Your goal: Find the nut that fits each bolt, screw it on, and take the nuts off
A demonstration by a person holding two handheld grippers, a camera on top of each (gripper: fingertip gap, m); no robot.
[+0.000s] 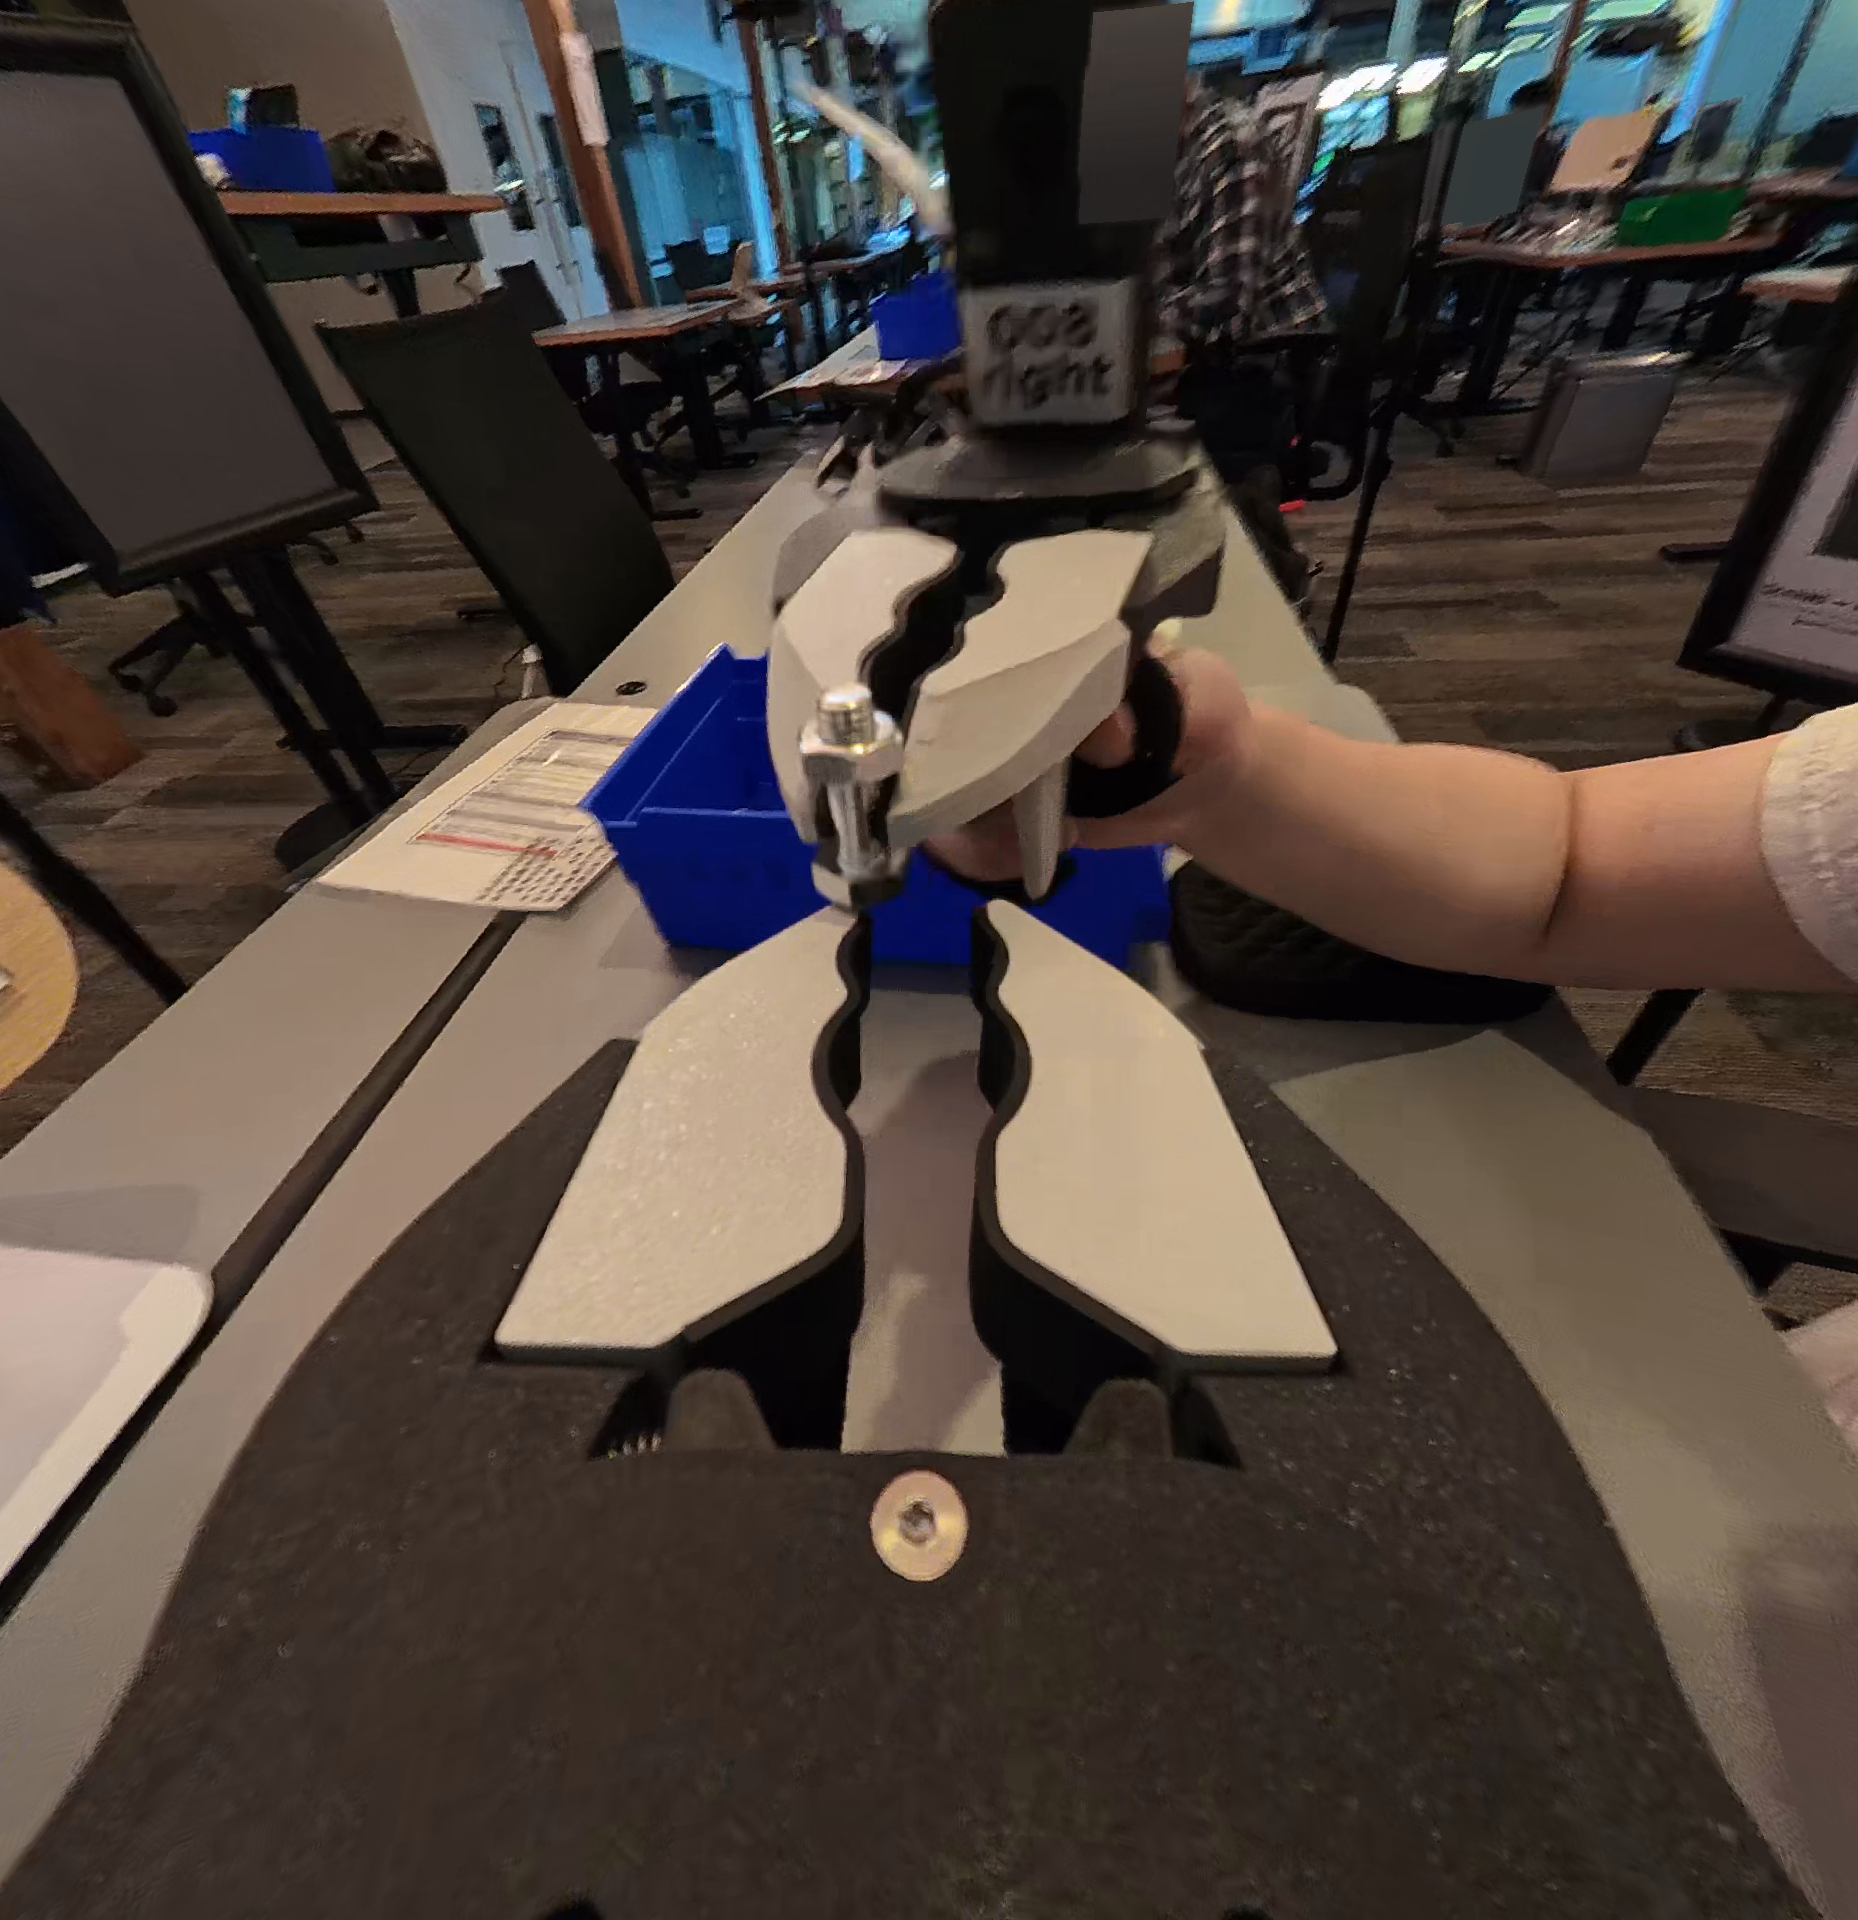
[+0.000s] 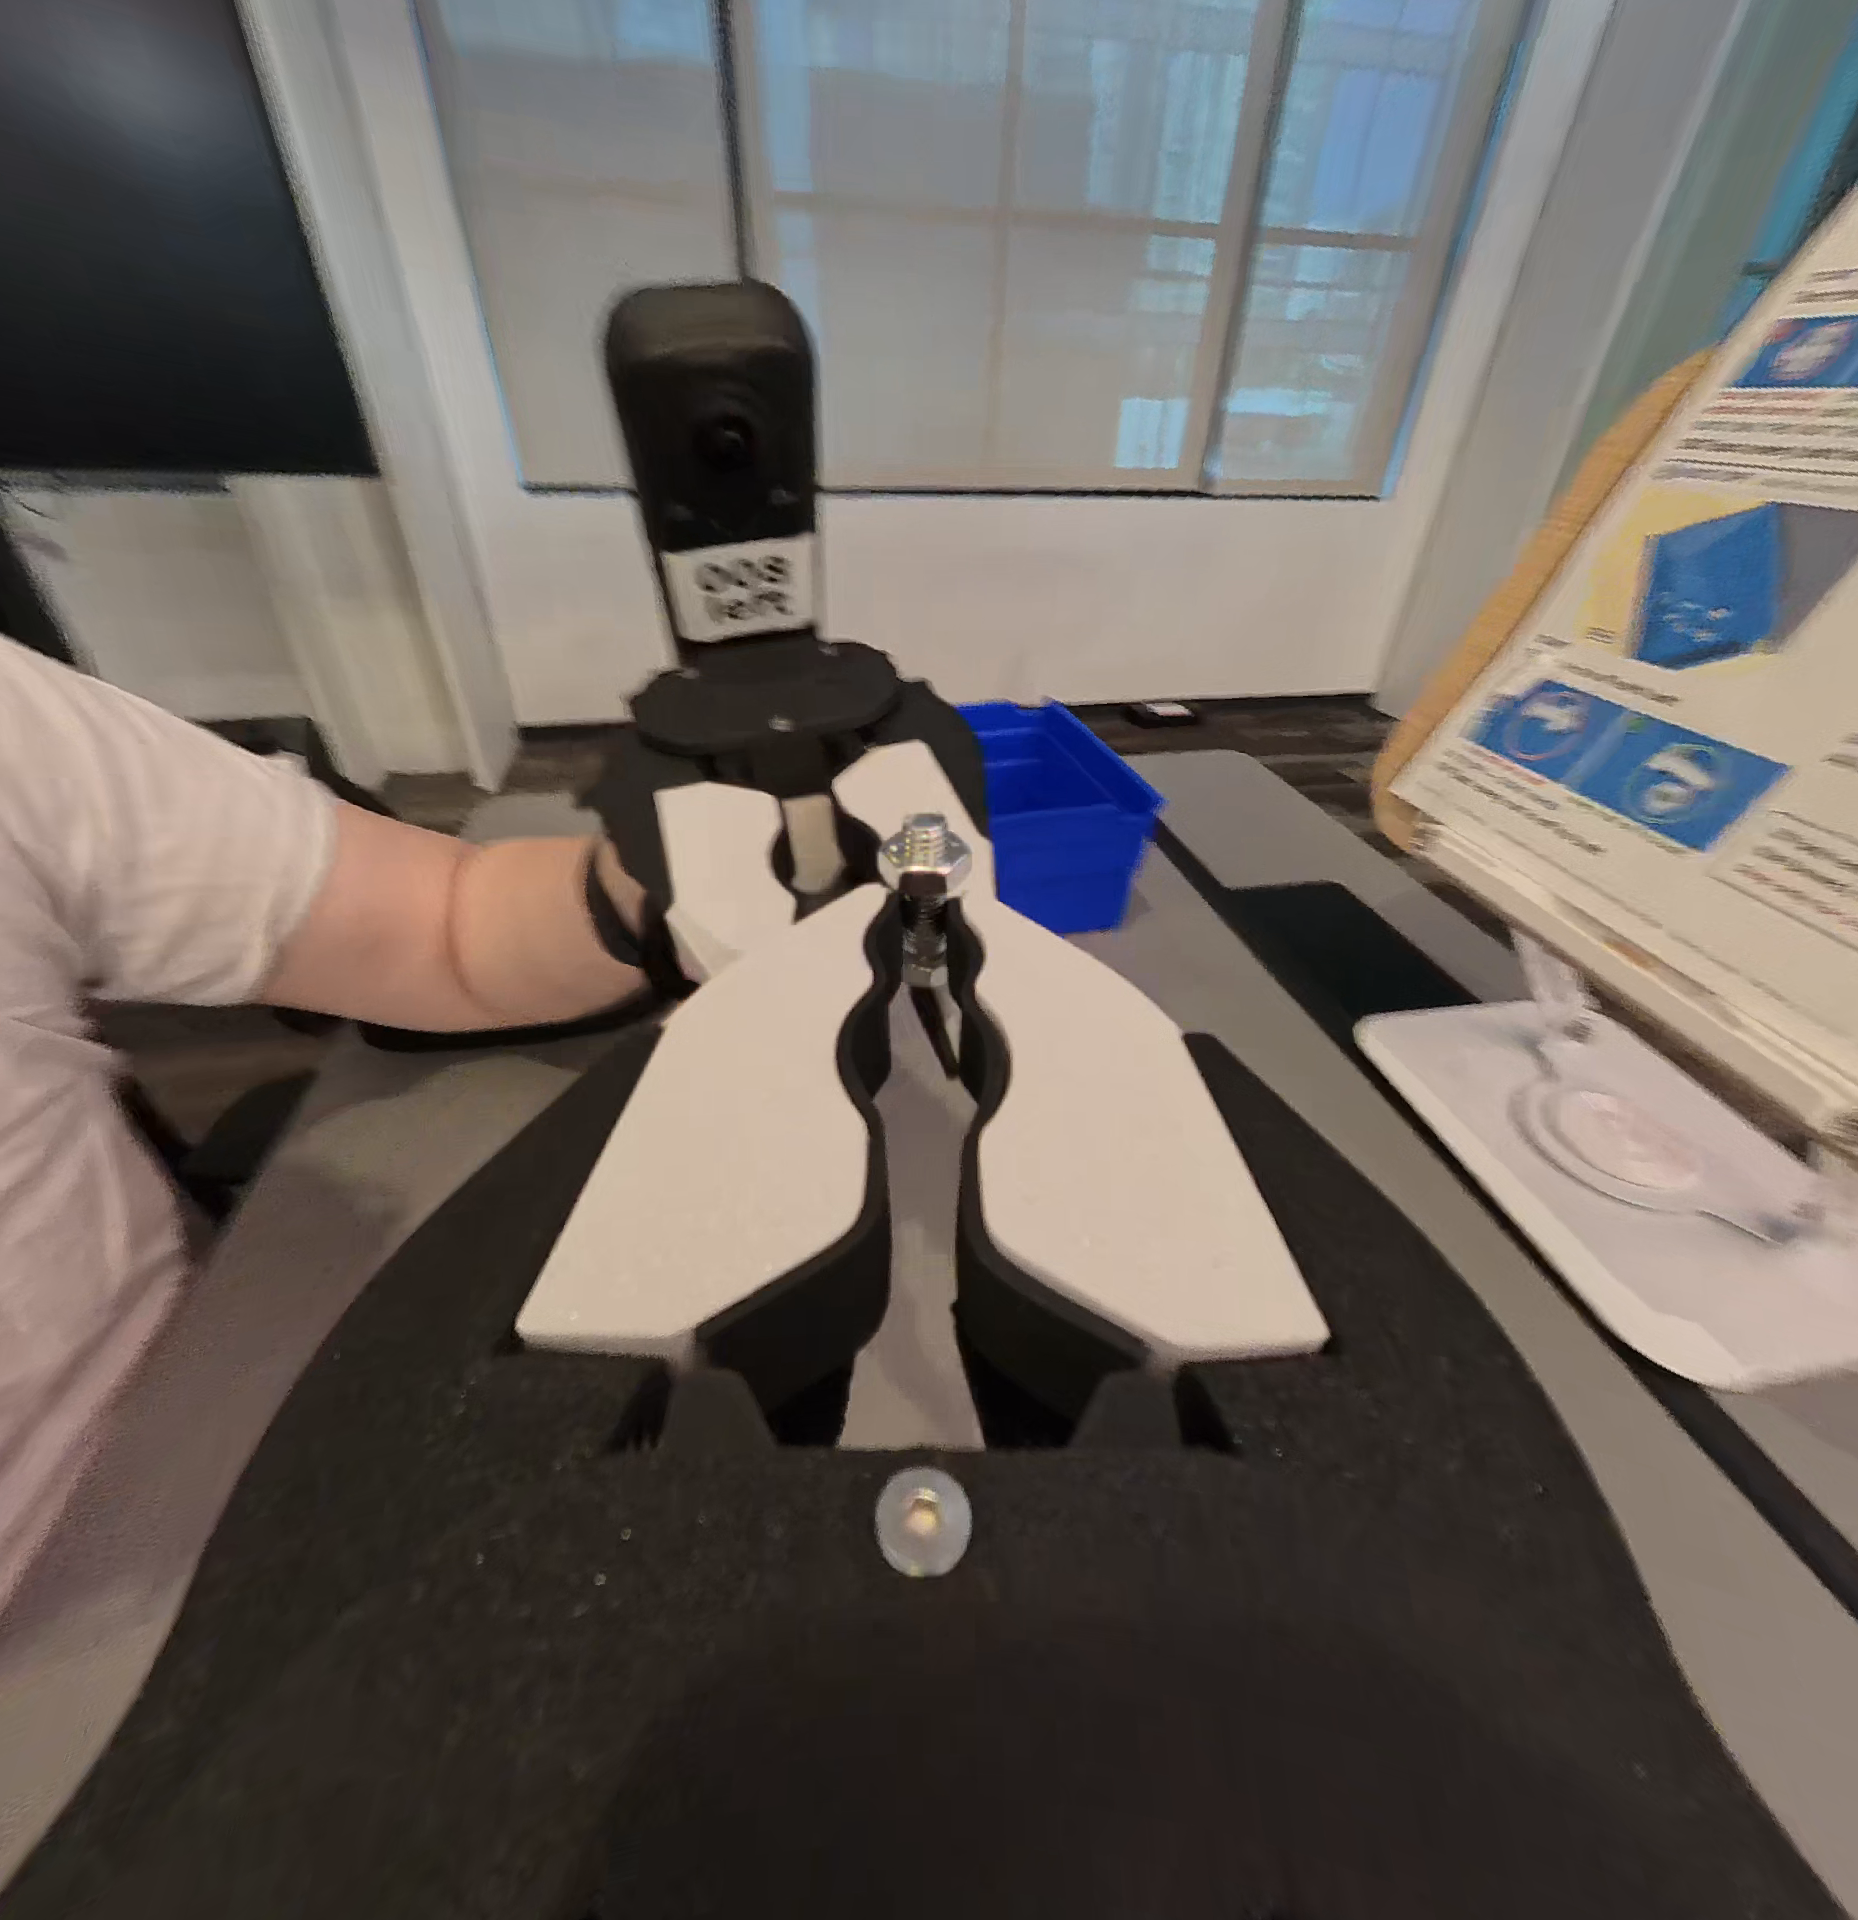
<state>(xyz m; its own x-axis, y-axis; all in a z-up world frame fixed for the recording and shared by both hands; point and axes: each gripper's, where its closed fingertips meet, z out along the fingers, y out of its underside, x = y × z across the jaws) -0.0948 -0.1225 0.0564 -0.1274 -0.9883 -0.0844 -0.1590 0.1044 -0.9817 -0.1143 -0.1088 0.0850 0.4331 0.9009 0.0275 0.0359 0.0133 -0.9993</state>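
My right gripper [image 2: 920, 920] is shut on a silver bolt [image 2: 919, 914] and holds it upright above the grey table [image 2: 1268, 831]. A silver hex nut [image 2: 910, 858] sits on the thread near the bolt's upper end. In the left wrist view the right gripper [image 1: 868, 857] faces me with the bolt [image 1: 852, 821] and nut [image 1: 850, 740] at its tips. My left gripper [image 1: 920, 930] is open and empty, its tips just below and in front of the bolt. It also shows in the right wrist view [image 2: 790, 883], open, just behind the bolt.
A blue bin [image 1: 717, 831] stands on the table behind the grippers; it also shows in the right wrist view [image 2: 1060, 831]. A printed sheet [image 1: 509, 810] lies left of it, a black bag [image 1: 1320, 956] right. An instruction board [image 2: 1683, 675] stands on a white base [image 2: 1476, 1195]. My two grippers' fingertips are within a few centimetres of each other. Between my left fingertips and the white base [image 2: 1476, 1195] there is roughly 35 cm. Seen from the left wrist view [image 1: 30, 1576] as well.
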